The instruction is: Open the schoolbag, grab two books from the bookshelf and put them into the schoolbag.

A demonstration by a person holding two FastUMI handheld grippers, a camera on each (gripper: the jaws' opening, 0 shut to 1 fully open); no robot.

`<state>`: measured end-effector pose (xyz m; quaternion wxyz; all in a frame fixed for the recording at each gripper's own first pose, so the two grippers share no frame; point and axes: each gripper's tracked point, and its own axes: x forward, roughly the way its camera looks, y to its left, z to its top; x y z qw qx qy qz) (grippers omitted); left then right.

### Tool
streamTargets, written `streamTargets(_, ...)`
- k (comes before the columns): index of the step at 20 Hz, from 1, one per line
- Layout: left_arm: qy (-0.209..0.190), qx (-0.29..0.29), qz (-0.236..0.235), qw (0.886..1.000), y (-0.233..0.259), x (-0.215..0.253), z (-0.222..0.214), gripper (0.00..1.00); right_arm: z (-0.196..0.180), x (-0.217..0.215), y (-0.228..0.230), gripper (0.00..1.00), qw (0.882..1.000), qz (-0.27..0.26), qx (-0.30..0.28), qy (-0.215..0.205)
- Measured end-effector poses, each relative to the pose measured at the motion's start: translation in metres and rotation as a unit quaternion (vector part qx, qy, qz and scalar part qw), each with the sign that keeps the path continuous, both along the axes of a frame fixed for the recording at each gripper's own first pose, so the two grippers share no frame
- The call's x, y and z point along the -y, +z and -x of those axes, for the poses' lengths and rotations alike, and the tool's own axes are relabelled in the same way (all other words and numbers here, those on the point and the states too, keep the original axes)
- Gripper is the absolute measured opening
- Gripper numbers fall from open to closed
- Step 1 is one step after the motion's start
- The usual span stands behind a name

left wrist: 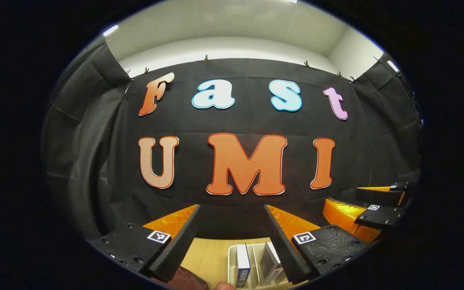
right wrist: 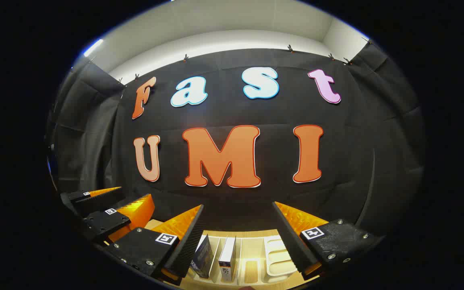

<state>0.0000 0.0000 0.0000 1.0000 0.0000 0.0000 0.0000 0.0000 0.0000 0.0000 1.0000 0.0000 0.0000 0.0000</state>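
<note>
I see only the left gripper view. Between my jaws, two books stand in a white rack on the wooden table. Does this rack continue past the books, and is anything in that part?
Observer: Yes. In the right gripper view the white bookshelf goes on to the right of the dark-covered book and the white-spined book. The slots there hold no book.
Operator: Thank you. Are the jaws of the right gripper open or closed?
Observer: The right gripper has its jaws wide apart and grips nothing. Both books and the free slots show between them, lower down.
</note>
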Motion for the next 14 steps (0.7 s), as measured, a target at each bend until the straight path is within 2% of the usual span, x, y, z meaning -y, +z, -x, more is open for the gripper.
streamTargets(4,0.002,-0.004,0.002,1.000,-0.0032,-0.0011,-0.0016,0.95,-0.0009,0.0019,-0.0006,0.96,1.000,-0.005,0.000,-0.005)
streamTargets(5,-0.001,-0.008,0.003,1.000,-0.0071,0.0028,-0.0002,0.95,-0.0017,0.0013,-0.0039,1.00,1.000,-0.006,-0.003,-0.004)
streamTargets(6,0.000,-0.007,0.002,1.000,-0.0069,0.0022,0.0003,0.94,-0.0013,0.0020,-0.0052,0.96,1.000,-0.004,-0.005,-0.005)
streamTargets(9,0.003,-0.002,-0.003,1.000,-0.0031,-0.0014,-0.0003,0.94,-0.0016,0.0019,-0.0018,0.96,1.000,-0.006,-0.002,-0.006)
streamTargets(10,0.003,-0.001,-0.002,1.000,-0.0019,-0.0014,-0.0009,0.94,-0.0021,0.0028,-0.0001,1.00,1.000,-0.005,0.000,-0.007)
streamTargets(11,0.004,-0.002,-0.002,1.000,-0.0043,-0.0012,-0.0008,0.94,-0.0024,0.0036,-0.0009,0.96,1.000,-0.004,0.001,-0.008)
streamTargets(13,0.006,-0.002,-0.002,1.000,-0.0049,-0.0026,-0.0009,0.94,-0.0024,0.0041,-0.0016,0.96,1.000,-0.005,0.000,-0.009)
streamTargets(14,0.005,-0.001,-0.001,1.000,-0.0055,-0.0019,0.0005,0.94,-0.0025,0.0042,-0.0017,1.00,1.000,-0.004,-0.001,-0.009)
